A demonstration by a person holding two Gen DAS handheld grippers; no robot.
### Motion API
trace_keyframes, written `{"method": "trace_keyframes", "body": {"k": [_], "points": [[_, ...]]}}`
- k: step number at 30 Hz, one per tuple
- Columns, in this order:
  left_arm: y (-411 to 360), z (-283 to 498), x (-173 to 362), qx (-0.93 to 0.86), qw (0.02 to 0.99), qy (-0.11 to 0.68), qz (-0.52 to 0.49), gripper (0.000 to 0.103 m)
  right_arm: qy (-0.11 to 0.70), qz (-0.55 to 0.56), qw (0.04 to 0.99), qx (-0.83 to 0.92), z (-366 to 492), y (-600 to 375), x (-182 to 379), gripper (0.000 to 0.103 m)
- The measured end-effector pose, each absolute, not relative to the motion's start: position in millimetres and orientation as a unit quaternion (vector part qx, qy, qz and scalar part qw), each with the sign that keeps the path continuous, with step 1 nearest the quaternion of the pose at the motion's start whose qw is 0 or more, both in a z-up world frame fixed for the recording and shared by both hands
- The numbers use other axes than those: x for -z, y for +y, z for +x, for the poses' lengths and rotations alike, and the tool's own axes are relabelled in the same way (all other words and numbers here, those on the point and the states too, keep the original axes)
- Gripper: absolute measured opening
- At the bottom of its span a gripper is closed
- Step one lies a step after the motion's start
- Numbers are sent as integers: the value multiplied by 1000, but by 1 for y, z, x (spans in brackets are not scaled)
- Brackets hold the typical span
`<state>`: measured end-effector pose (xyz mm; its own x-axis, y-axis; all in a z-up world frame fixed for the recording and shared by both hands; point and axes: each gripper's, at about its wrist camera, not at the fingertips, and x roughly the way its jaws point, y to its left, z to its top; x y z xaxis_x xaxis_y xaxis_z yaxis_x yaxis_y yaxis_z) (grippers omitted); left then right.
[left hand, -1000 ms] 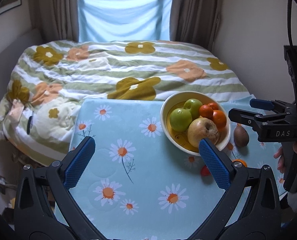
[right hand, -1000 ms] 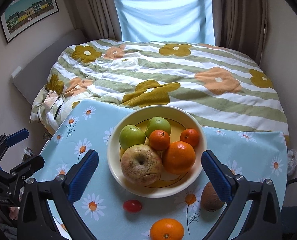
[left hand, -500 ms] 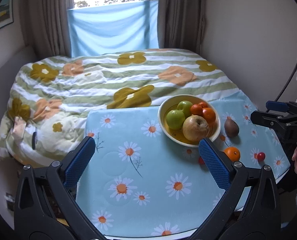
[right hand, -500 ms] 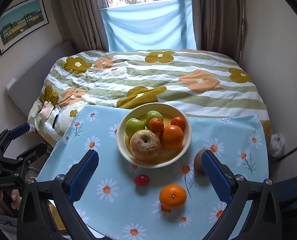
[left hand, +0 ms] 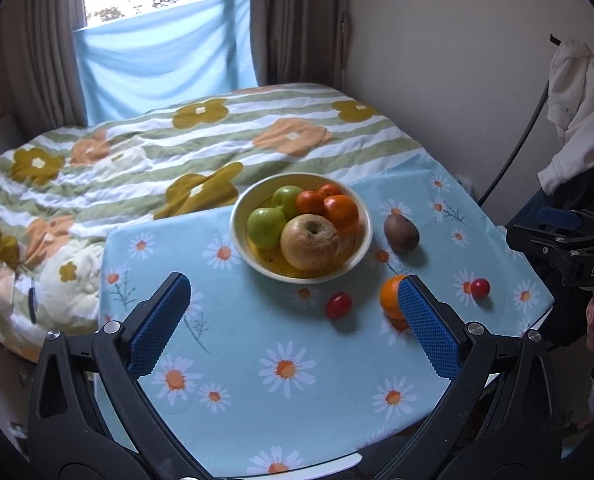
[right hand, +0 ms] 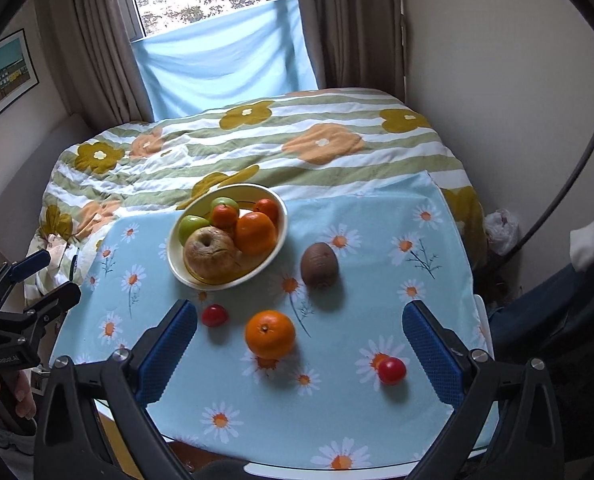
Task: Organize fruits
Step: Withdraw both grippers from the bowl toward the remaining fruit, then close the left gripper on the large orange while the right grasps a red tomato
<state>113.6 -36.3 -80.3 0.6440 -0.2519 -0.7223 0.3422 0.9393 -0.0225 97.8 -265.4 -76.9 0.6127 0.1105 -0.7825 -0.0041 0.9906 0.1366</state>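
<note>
One framed picture (right hand: pixel 1 76), right wrist view only, both jaws spread

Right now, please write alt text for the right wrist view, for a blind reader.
A bowl of apples and oranges stands on a daisy tablecloth; beside it lie a kiwi, an orange and two tomatoes. The open right tongs frame them.
</note>
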Motion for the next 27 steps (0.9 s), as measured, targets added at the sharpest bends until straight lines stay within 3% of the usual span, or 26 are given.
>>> {"method": "trace_keyframes", "body": {"k": [10,19,22,25,27], "points": [[-133,125,136,228,873,418,103,103,473,57,879,-15,87,-327,130,103],[-172,137,182,234,855,446,122,103,498,59,865,-20,84,-361,174,102],[-180,138,195,231,853,452,125,103,502,56,863,-23,84,-366,186,99],[-187,142,209,227,846,464,132,94,508,49,859,-30,85,-367,197,94],[-190,143,215,225,842,471,133,94,511,44,858,-35,86,-368,204,89]]}}
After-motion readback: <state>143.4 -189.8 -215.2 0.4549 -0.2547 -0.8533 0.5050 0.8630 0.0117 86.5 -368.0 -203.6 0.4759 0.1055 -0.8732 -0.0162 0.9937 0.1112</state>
